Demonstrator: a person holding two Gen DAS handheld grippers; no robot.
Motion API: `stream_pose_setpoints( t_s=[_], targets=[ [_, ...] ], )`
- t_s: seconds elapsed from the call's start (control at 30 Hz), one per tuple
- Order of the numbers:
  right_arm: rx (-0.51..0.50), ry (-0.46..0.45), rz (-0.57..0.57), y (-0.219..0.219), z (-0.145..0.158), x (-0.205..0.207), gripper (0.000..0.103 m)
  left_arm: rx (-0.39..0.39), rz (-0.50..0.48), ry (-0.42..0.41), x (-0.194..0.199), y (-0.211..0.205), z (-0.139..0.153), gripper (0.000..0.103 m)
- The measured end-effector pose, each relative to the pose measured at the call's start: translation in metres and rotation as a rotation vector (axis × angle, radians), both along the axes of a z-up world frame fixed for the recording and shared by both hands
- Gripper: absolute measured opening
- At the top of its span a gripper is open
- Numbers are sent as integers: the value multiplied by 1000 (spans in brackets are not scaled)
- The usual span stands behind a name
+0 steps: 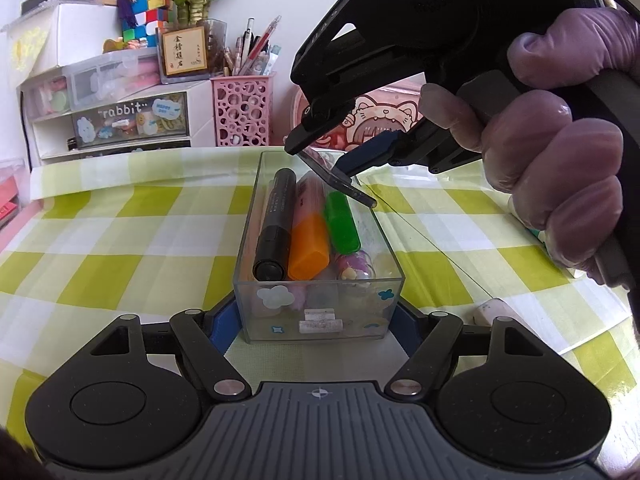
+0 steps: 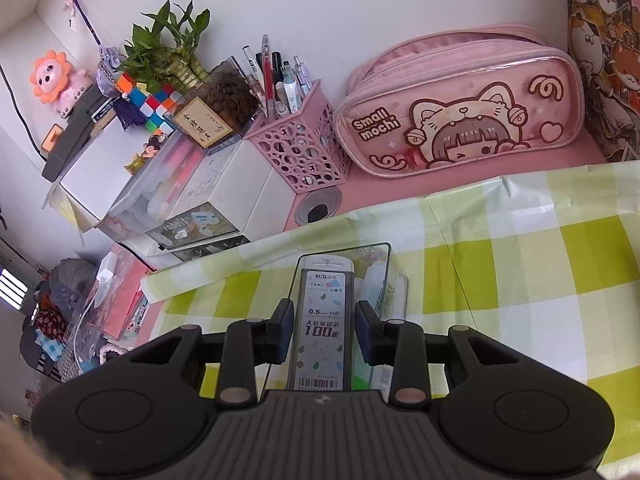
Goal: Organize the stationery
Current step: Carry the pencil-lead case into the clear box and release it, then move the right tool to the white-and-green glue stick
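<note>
A: Which step is in hand?

B: I'd judge it as the drop-off. The right tool is hanging over the far end of the clear box, clamped on a flat lead case — the right wrist view is showing both pads pressing its long edges.

A: And the left tool?

B: It is gripping the box itself, its blue pads sitting against the two side walls at the near end, steadying it on the checked worktop.

A: What is lying in the box?

B: A black marker, an orange highlighter and a green one side by side, a pink item between them toward the back, and some small pastel pieces below that I cannot make out.

A: So what is the next move calling for?

B: Probably lowering the case into the free strip along the right wall, turning it to run lengthwise with the pens, then parting the pads — while the left tool is keeping the box from sliding. The case is tilting now, so it could catch on the rim.
</note>
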State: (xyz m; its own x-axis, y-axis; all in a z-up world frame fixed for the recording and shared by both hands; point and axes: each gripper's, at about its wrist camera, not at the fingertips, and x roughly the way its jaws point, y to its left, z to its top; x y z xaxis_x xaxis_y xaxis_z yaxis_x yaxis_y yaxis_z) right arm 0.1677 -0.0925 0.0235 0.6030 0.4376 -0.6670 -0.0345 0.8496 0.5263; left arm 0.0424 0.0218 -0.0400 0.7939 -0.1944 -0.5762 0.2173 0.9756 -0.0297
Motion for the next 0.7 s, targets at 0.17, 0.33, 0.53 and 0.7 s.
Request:
stream_pose_setpoints(
  t_s=[0.17,0.33,0.53,0.7],
  targets=[
    [26,-3,21,2,3,0,51,1,0,0,0,0,0,74],
    [22,-11,43,5,4,-3,51,2,0,0,0,0,0,74],
    [20,-27,57,5,8,-6,51,4,0,0,0,0,0,74],
    [6,-43,36,-7,13,-10,51,5,0,0,0,0,0,74]
  ],
)
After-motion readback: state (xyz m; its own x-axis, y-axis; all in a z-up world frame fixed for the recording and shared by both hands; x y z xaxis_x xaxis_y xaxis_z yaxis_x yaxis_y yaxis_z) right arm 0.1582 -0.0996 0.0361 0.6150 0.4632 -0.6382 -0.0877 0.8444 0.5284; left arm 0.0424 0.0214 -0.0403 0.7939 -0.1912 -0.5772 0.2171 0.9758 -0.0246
